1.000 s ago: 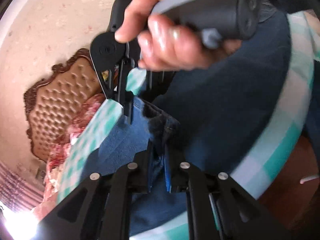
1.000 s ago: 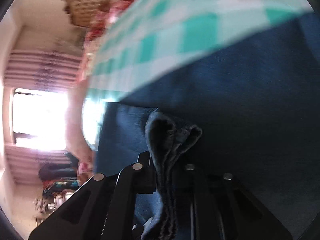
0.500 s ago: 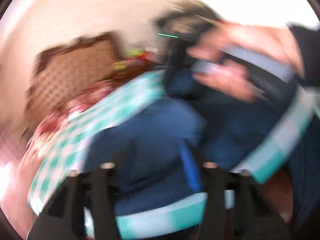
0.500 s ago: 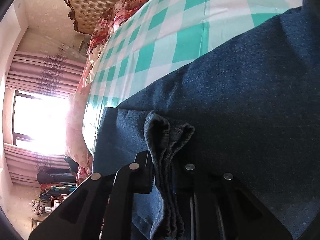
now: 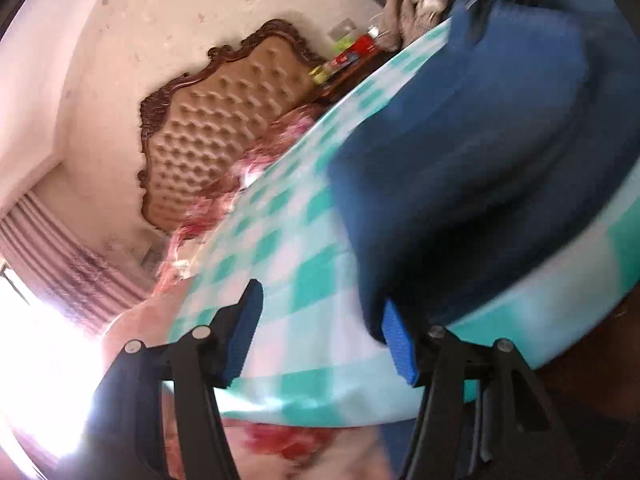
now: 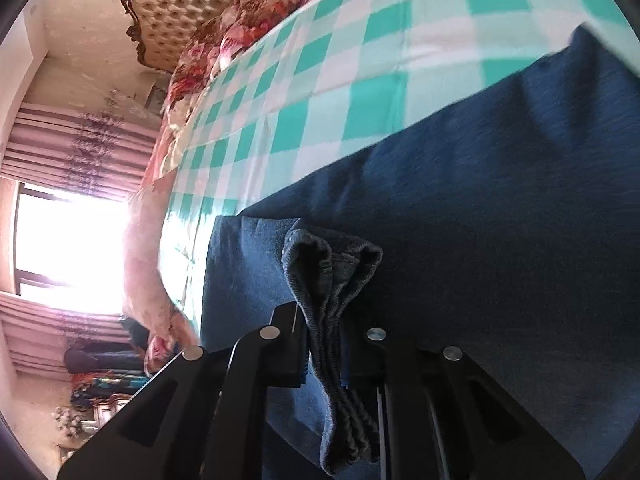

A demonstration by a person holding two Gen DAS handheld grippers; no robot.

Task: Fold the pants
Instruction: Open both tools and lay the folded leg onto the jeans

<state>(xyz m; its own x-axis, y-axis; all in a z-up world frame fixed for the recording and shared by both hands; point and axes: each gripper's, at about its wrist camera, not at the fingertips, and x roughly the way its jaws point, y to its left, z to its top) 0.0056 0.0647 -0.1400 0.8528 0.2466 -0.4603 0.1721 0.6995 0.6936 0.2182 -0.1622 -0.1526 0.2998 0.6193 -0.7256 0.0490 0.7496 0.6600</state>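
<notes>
Dark blue denim pants [image 5: 460, 160] lie folded on a bed with a green-and-white checked sheet [image 5: 280, 240]. In the left wrist view my left gripper [image 5: 320, 304] is open over the sheet, with nothing between its blue pads; the right pad [image 5: 394, 340] sits just beside the pants' near corner. In the right wrist view my right gripper [image 6: 326, 320] is closing on a bunched hem [image 6: 332, 264] of the pants [image 6: 480, 200], which stands up between the fingers. The rest of the denim lies flat beyond it.
A tufted headboard [image 5: 224, 128] and floral bedding [image 6: 248, 20] are at the bed's far end. A cluttered bedside stand [image 5: 348, 52] stands by it. A bright window [image 6: 68, 248] with pink curtains is to the left. The bed's edge runs just under the left gripper.
My left gripper has let go of the denim, opened wide and swung left off the pants to their corner. The right gripper has kept its hold on the hem and lifted slightly.
</notes>
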